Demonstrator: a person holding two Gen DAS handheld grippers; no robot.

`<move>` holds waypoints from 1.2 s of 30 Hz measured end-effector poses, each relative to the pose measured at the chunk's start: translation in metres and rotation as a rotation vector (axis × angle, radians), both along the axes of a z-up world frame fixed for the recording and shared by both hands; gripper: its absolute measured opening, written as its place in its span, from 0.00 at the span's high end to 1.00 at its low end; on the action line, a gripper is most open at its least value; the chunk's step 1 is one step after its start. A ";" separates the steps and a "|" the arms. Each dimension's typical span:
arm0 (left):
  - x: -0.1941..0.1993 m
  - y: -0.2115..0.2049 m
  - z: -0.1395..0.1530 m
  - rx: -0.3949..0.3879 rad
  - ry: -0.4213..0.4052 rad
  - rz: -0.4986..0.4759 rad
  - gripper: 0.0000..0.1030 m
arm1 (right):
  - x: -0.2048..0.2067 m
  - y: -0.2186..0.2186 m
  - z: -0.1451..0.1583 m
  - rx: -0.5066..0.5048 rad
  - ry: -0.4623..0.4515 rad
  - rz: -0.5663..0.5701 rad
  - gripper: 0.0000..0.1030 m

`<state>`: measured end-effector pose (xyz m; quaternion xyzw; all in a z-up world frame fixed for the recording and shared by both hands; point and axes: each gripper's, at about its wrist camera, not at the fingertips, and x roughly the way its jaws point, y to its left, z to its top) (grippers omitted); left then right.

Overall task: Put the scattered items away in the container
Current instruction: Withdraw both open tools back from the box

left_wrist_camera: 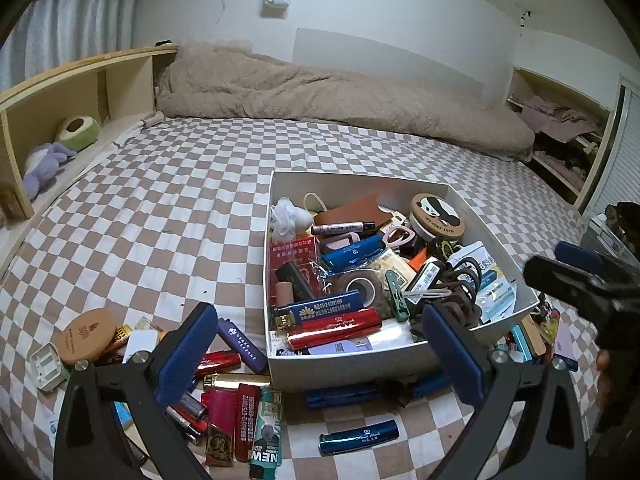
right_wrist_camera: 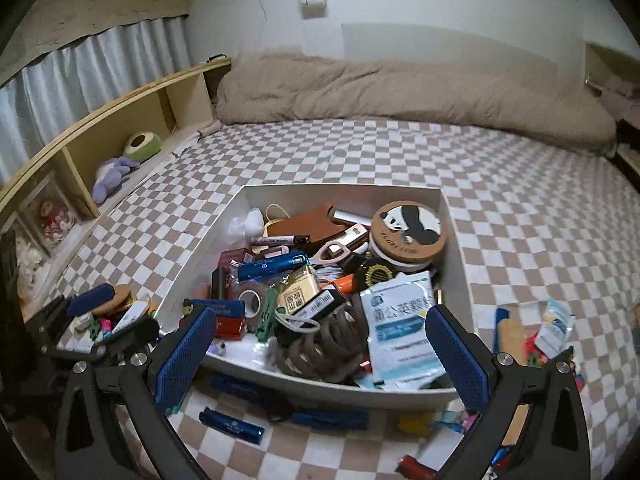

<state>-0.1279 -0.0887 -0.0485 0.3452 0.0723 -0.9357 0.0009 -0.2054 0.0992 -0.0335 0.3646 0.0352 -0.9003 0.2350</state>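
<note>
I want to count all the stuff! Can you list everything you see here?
box: one, white, on the bed, full of small items
panda tin: one, tan lid, box's far corner
tape roll: one, brown, in the box
lighters: many, red, gold, blue, loose left of the box
blue lighter: one, alone before the box
round lid: one, tan, left pile
blanket: one, beige, far side
plush: one, purple, on the shelf
left claw: open, empty
right claw: open, empty
</note>
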 end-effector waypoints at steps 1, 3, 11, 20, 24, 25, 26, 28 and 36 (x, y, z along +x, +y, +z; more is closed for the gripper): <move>0.001 0.000 0.000 0.001 0.003 0.001 0.00 | 0.004 0.002 0.001 0.001 0.012 -0.001 0.00; 0.005 0.002 0.002 0.005 0.013 -0.001 0.00 | 0.010 0.006 0.002 0.005 0.040 -0.010 0.00; 0.014 0.008 0.006 0.006 0.032 -0.010 0.00 | 0.031 0.015 -0.002 0.035 0.118 -0.029 0.00; 0.020 0.018 0.007 -0.040 0.046 -0.011 0.00 | 0.042 0.026 -0.015 0.050 0.152 -0.050 0.00; 0.019 0.021 0.003 -0.043 0.047 -0.003 0.00 | 0.044 0.029 -0.018 0.042 0.153 -0.057 0.00; 0.019 0.022 0.003 -0.042 0.050 -0.003 0.00 | 0.045 0.030 -0.018 0.039 0.154 -0.059 0.00; 0.019 0.023 0.002 -0.043 0.053 -0.003 0.00 | 0.045 0.031 -0.019 0.035 0.155 -0.059 0.00; 0.019 0.025 0.001 -0.048 0.058 -0.004 0.00 | 0.046 0.032 -0.019 0.028 0.158 -0.060 0.00; 0.016 0.032 -0.009 -0.044 0.053 0.000 0.00 | 0.051 0.038 -0.026 0.015 0.176 -0.051 0.00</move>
